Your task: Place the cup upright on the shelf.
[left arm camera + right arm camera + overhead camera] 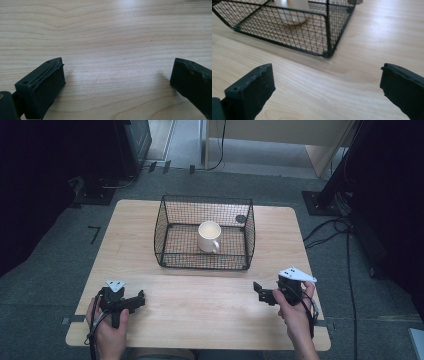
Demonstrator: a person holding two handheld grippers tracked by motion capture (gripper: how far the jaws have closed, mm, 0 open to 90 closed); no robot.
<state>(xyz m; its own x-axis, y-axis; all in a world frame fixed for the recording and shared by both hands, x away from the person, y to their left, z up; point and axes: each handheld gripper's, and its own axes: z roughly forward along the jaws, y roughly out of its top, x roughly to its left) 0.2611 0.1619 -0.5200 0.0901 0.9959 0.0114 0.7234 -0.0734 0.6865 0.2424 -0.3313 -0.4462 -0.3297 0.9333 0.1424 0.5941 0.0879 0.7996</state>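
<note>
A white mug (209,236) stands upright inside a black wire basket (172,215) at the middle back of the wooden table (200,305). Through the mesh of the wire basket (317,37) the mug's base (292,11) shows in the right gripper view. My left gripper (140,299) rests low at the front left, held by a hand, open with nothing between its jaws. In its own view the left gripper (117,80) faces bare wood. My right gripper (260,292) is at the front right, open and empty, pointing left. From its own camera the right gripper (327,85) looks toward the basket's near corner.
A small dark round object (241,219) lies on the table just behind the basket's right rear corner. Cables (330,230) trail over the grey floor to the right of the table. Dark equipment stands (95,190) sit at the back left and back right.
</note>
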